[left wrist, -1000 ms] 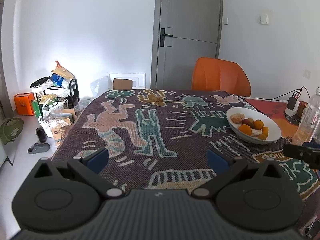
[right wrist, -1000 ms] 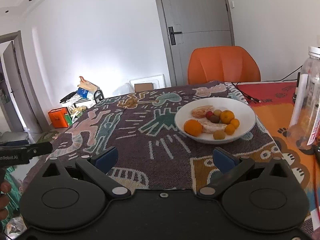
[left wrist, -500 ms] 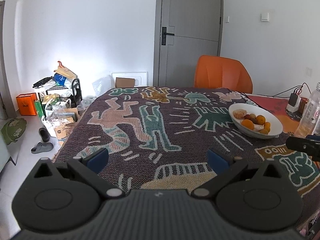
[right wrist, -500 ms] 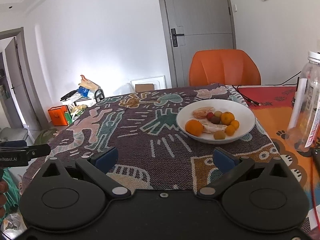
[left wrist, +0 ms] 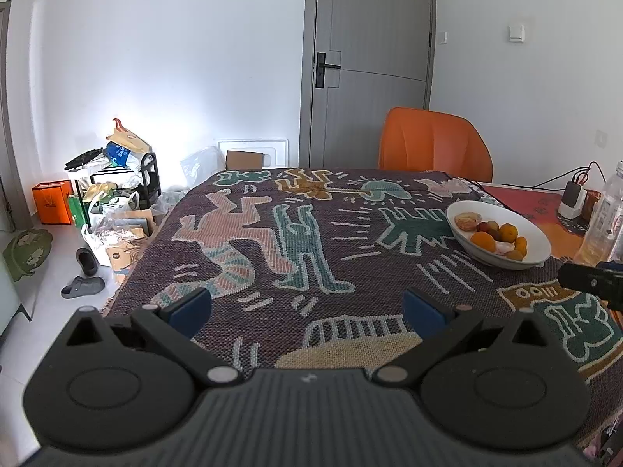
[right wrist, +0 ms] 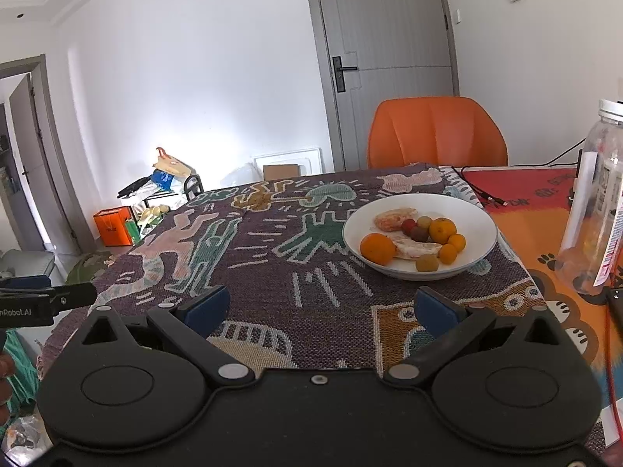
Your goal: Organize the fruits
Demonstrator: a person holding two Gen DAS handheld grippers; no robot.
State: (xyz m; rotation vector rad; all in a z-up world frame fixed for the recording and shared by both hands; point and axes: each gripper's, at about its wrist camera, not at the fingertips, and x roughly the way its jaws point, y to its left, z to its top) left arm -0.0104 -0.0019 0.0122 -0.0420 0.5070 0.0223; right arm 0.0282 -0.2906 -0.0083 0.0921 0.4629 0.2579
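A white bowl (right wrist: pixel 473 214) stands on the patterned cloth at the table's right and holds oranges (right wrist: pixel 377 248), peeled citrus pieces (right wrist: pixel 394 219) and small round fruits (right wrist: pixel 427 262). It also shows in the left wrist view (left wrist: pixel 537 233). My right gripper (right wrist: pixel 319 305) is open and empty, low over the cloth a short way in front of the bowl. My left gripper (left wrist: pixel 307 305) is open and empty over the cloth near the front edge, left of the bowl.
An orange chair (right wrist: pixel 436 132) stands at the table's far side. A clear plastic bottle (right wrist: pixel 595 202) and cables (right wrist: pixel 483 194) are on the orange mat at right. Bags and boxes (left wrist: pixel 109 194) clutter the floor at left. A grey door (left wrist: pixel 370 62) is behind.
Both grippers have pulled back and risen slightly, so the bowl sits a little farther off. Both stay open and empty.
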